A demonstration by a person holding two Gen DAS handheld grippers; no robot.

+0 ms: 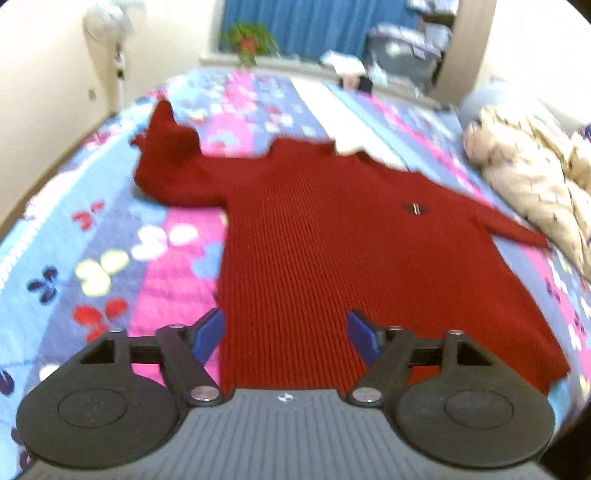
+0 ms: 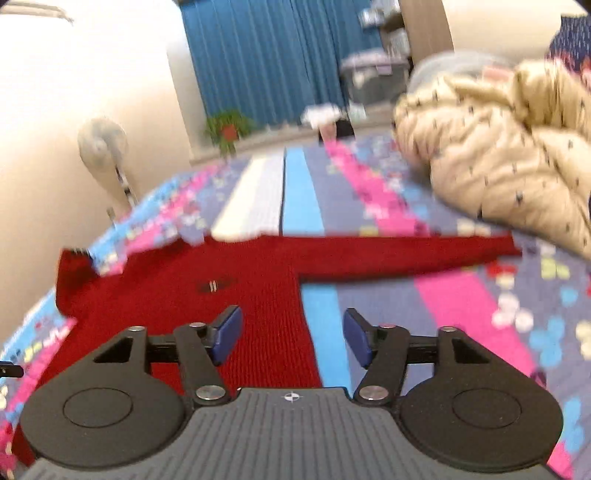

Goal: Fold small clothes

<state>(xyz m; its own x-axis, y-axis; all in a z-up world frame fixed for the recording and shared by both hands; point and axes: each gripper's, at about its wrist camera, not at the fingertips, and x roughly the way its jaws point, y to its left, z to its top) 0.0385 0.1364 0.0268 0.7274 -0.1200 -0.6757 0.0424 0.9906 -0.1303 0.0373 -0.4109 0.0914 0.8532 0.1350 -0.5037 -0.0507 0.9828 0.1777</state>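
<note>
A bed (image 1: 110,229) spread with a striped, flowered quilt is seen, backed by a blue curtain (image 1: 314,26), with a beige padded jacket (image 2: 498,158) heaped at its right. A red sweater (image 1: 332,251) is laid flat, collar toward the curtain, hem nearest. The left claw (image 1: 286,336) and right claw (image 2: 291,338) are held spread, gripping nothing.
</note>
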